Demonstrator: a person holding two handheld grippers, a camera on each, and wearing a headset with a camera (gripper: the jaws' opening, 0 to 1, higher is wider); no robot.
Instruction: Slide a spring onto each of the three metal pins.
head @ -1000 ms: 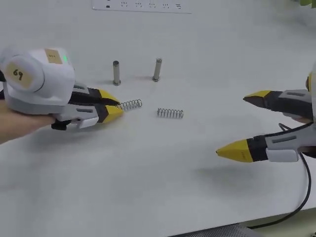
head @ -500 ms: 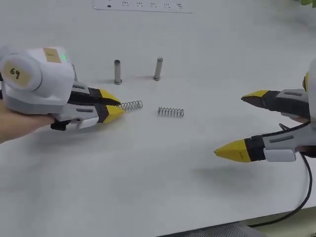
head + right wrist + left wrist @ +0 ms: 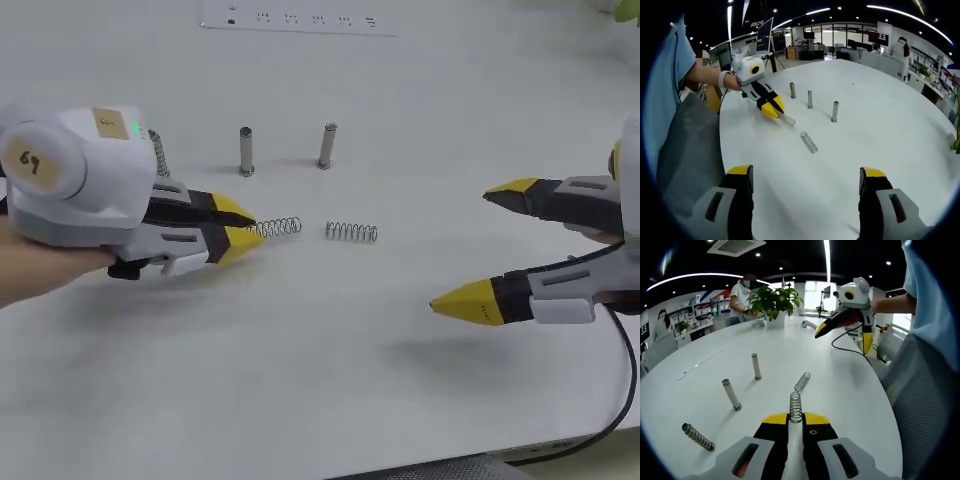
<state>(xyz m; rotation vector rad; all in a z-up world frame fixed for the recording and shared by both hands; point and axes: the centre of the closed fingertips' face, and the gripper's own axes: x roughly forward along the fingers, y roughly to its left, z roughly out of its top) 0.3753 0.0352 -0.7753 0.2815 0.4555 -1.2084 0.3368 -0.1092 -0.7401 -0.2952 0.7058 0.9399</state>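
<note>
- Partly hidden behind the left gripper (image 3: 251,228): one pin (image 3: 158,155), spring-wrapped.
- Its jaws pinch a spring (image 3: 280,228) by one end, its axis continuing theirs.
- Right gripper (image 3: 458,249) gapes wide, empty.

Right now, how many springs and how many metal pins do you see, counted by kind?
Springs: 3 (mounted spring, held spring in the left gripper, loose spring)
Metal pins: 3 (covered pin, near bare pin, far bare pin)
Total: 6
</note>
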